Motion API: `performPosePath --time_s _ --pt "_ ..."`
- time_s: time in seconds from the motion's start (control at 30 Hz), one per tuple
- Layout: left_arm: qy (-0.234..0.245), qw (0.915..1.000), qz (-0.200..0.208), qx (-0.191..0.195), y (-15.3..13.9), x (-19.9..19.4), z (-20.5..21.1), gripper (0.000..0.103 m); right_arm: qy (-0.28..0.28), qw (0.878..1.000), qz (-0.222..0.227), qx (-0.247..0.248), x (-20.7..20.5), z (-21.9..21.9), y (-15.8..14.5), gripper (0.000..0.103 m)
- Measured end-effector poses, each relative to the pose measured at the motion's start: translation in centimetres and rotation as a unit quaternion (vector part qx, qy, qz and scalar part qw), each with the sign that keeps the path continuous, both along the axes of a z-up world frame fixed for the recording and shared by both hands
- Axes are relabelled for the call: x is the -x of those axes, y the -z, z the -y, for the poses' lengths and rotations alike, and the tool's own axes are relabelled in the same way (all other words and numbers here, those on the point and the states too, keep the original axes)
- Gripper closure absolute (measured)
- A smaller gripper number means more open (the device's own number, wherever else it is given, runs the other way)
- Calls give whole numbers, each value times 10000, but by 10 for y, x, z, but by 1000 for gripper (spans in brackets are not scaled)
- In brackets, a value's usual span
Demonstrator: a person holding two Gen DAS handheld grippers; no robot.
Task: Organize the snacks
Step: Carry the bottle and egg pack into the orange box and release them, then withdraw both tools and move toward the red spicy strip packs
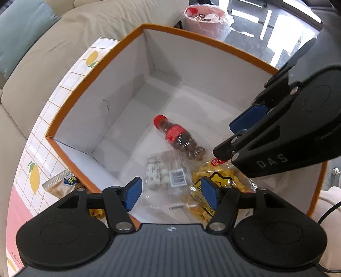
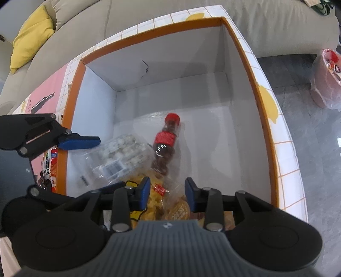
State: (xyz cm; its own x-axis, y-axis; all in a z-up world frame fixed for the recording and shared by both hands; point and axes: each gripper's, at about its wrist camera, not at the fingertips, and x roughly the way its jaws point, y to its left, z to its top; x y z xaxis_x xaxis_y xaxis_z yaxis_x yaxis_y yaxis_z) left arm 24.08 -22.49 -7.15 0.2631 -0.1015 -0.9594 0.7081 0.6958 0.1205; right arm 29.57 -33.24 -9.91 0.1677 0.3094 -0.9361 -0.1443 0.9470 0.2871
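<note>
An orange-rimmed white box (image 1: 149, 26) (image 2: 264, 119) holds a small cola bottle (image 1: 178, 137) (image 2: 165, 147) lying on its side, a clear bag of white candies (image 1: 164, 178) (image 2: 119, 153) and a yellow snack bag (image 1: 213, 181) (image 2: 153, 198). My left gripper (image 1: 171, 192) is open and empty, just above the candy bag. My right gripper (image 2: 167, 195) is open above the yellow bag and a round biscuit pack (image 2: 178, 211); it also shows in the left wrist view (image 1: 234, 136). The left gripper's blue finger (image 2: 80, 142) shows in the right wrist view.
The box sits on a lemon-patterned tablecloth (image 1: 53, 110) (image 2: 283, 132). A wrapped snack (image 1: 61, 183) lies outside the box's left wall, and a red snack pack (image 2: 52, 166) too. A beige sofa (image 1: 64, 42) and a pink bin (image 1: 204, 19) (image 2: 326, 83) stand beyond.
</note>
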Motion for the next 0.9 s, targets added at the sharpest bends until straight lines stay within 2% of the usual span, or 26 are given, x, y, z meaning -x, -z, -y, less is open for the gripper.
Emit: performPosePath --time_s 0.13,0.33,0.53,0.7,0.9 --pt "-51 9999 117 113 -10 4 -5 22 28 10000 26 73 5 -3 -5 68" --pt "-315 9981 120 519 -30 10 -22 22 38 9998 86 199 17 -6 -14 68" --pt "-733 9921 248 986 -56 25 -50 22 94 9995 196 240 30 -13 -21 68" --pt "-1249 9788 548 1529 -78 46 -85 22 243 9976 620 183 55 -26 -36 66" --pt "-2006 9552 915 1977 -92 84 -138 25 351 9892 1423 -42 102 -54 -65 61"
